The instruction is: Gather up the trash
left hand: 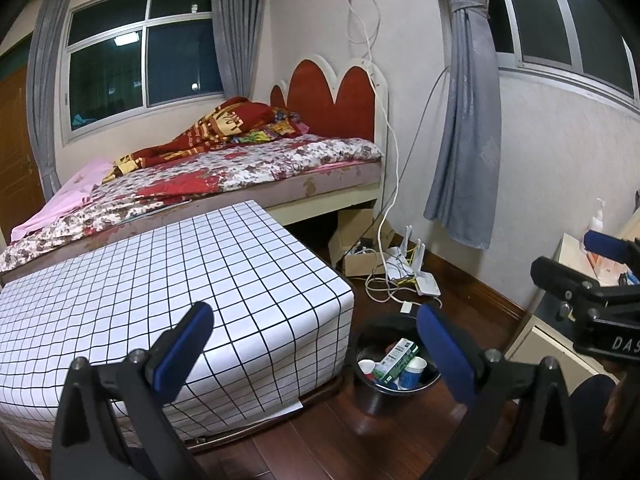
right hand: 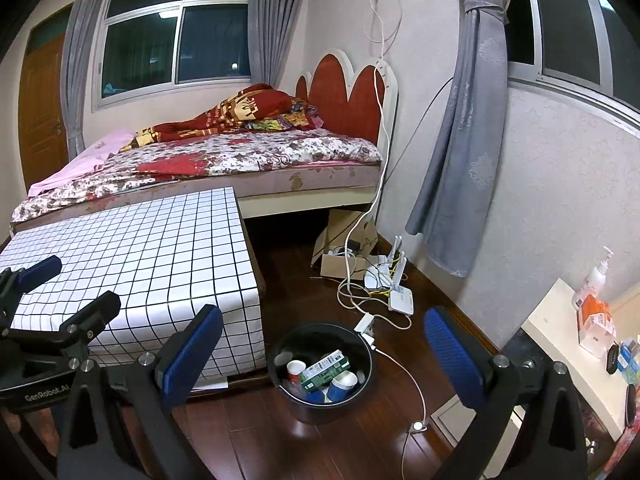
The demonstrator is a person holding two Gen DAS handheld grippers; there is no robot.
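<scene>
Left tongs [left hand: 314, 350], black frame with blue textured pads, are hanging spread wide with nothing between them, above the dark glossy wooden floor [left hand: 320, 440]. Right tongs [right hand: 324, 352], same build, are likewise gaping and empty.

Round black glossy trash bin [right hand: 362, 390] is standing on the floor just beside the corner of the low counter draped in white cloth with a black grid [right hand: 140, 248]. Inside the bin are lying a green-and-white rectangular carton [right hand: 324, 366], tilted, print too small to read; a blue-and-white paper cup [right hand: 342, 385] touching it; and a white paper cup with red interior [right hand: 295, 369].

In the left wrist view the other tool's black body is showing white letters "DAS" at the right edge; in the right wrist view the other tool is reading "GenRobot.AI".

Behind the bin, tangled white cables [right hand: 360, 292] are trailing to a white router with upright antennas [right hand: 400, 280] and an open cardboard box [right hand: 340, 264].
</scene>
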